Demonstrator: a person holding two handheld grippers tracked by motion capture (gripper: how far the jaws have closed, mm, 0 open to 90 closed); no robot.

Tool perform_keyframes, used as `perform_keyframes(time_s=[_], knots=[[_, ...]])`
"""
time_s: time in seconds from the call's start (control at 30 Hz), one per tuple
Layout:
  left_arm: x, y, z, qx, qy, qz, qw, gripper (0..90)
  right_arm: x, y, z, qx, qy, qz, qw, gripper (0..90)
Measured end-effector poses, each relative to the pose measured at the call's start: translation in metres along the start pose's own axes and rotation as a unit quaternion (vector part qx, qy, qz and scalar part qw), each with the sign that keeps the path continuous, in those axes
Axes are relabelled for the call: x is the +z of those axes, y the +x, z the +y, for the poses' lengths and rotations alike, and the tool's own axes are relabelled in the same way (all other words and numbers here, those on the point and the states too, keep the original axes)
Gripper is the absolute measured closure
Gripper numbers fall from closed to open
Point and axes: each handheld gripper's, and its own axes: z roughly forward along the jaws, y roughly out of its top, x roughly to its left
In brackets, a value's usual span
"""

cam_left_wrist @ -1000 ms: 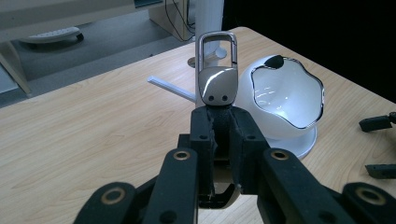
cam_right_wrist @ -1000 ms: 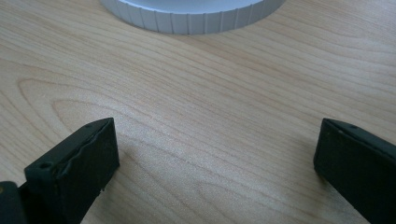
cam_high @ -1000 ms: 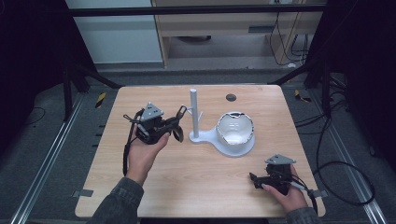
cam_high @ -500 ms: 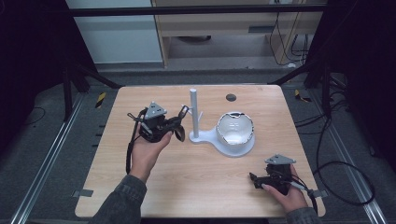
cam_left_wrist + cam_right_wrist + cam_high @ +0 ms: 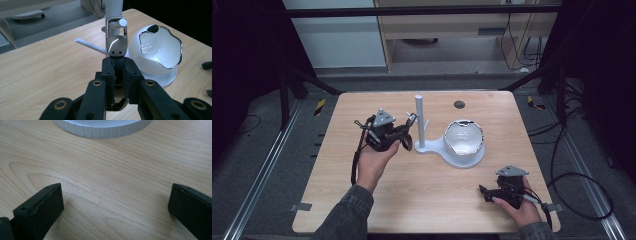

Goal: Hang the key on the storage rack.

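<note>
While the person's left hand [image 5: 373, 162] is up over the middle of the table [image 5: 412, 200], the left gripper [image 5: 117, 65] has its two black jaws squeezed together on a shiny metal tool [image 5: 116, 44], some kind of flat chrome piece with a rectangular loop at the top. From the left gripper view that loop sits right at one of the short pegs [image 5: 119, 23] sticking out of the white stand's post [image 5: 113, 7], and the peg tip looks like it's poking through the loop, though I can't swear it's actually resting on it.

The stand [image 5: 424, 145] is a white upright post on a base, and just beside the post on that same base there's a white bowl [image 5: 464, 137] with a wavy chrome rim, tipped toward the person.

Over at the near right corner the right gripper [image 5: 492, 192] is low down by the tabletop, well apart from the stand. Its jaws are spread wide with bare wood between them, holding nothing, and the ribbed edge of the stand's base [image 5: 102, 128] sits up ahead of it.
</note>
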Motion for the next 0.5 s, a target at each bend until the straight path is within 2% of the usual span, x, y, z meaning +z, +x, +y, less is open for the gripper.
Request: perform_keyframes(time_s=[0.5], knots=[[0.012, -0.002, -0.002, 0.003, 0.004, 0.004, 1.0, 80.3, 0.0, 0.0, 0.0, 0.0, 0.0, 0.0, 1.0, 0.4]])
